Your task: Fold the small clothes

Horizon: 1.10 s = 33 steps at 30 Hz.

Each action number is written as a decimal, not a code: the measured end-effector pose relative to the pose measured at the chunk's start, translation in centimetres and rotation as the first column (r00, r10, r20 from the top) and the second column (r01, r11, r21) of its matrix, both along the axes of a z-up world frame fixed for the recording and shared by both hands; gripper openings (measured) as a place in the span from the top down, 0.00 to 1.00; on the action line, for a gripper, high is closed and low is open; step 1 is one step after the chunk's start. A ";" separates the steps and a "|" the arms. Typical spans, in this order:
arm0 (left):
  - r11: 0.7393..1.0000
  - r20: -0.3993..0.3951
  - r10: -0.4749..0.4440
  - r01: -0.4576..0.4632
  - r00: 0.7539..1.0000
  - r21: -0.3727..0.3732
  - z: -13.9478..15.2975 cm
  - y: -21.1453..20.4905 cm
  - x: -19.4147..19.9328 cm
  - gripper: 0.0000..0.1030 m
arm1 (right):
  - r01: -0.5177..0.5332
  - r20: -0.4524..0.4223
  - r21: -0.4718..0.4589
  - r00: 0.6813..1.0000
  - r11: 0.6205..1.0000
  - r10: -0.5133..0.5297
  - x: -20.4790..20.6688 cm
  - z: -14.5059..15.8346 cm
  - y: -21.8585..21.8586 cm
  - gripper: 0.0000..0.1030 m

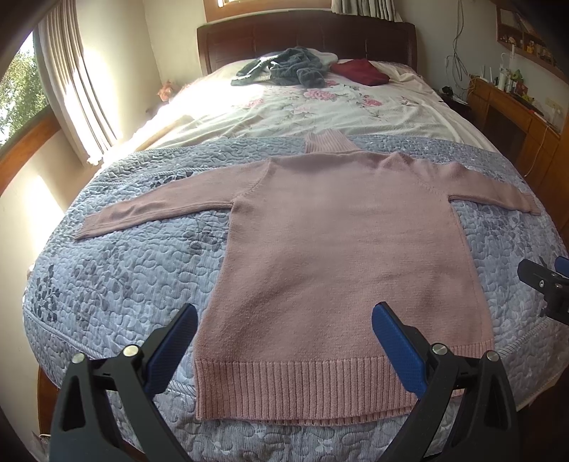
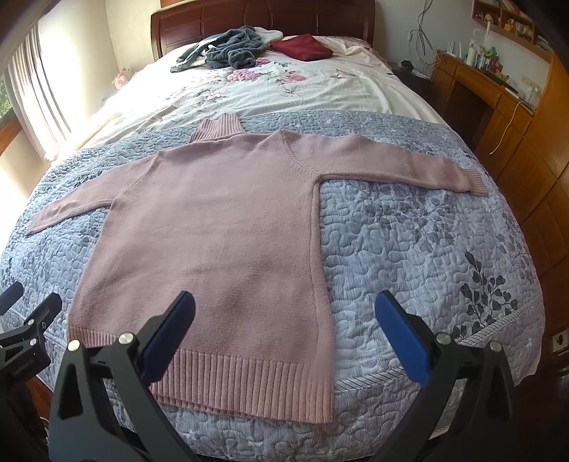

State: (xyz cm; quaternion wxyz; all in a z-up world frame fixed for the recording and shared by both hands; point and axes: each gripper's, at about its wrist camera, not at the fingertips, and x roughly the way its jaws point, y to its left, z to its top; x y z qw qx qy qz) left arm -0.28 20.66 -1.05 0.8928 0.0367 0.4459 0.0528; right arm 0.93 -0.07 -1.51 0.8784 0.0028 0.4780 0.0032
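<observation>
Lying flat: pink sweater spread between two gaping tools

Spread on the blue-grey quilted coverlet (image 1: 117, 270) at the foot of the bed (image 1: 306, 32), the pink turtleneck sweater (image 1: 341, 248) lies flat with both sleeves stretched out sideways and its ribbed hem nearest the cameras. The left tool (image 1: 284, 341) hovers just above that hem, its blue-padded fingers (image 1: 398, 348) spread wide apart and gripping nothing; one finger sits beside the sweater's left edge, the other over the hem's right part. The right tool (image 2: 284, 334) hangs over the hem's right corner, jaws likewise wide apart and empty, one finger above the knit body and the other above bare quilt beyond the side seam. Both tools point forward toward the headboard, roughly level with each other (each shows at the edge of the other's view).

Farther up the bed, on the floral sheet (image 2: 284, 92), a rumpled dark grey fleece garment (image 2: 220, 49) lies beside a dark red folded cloth (image 2: 302, 48), both well apart from the sweater. A wooden desk (image 2: 473, 81) stands along the bed's right side.
</observation>
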 end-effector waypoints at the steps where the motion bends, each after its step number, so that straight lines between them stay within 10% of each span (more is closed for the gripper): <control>1: 1.000 0.001 0.000 0.000 1.000 0.000 0.0 0.0 0.0 0.04 | -0.001 0.001 0.000 1.000 1.000 0.001 0.0 0.0 0.0 0.03; 33: 0.999 -0.022 -0.033 0.033 0.999 -0.035 -2.4 -0.3 2.1 0.04 | -0.027 -0.018 0.075 0.999 0.997 0.028 2.4 -1.5 -2.4 0.03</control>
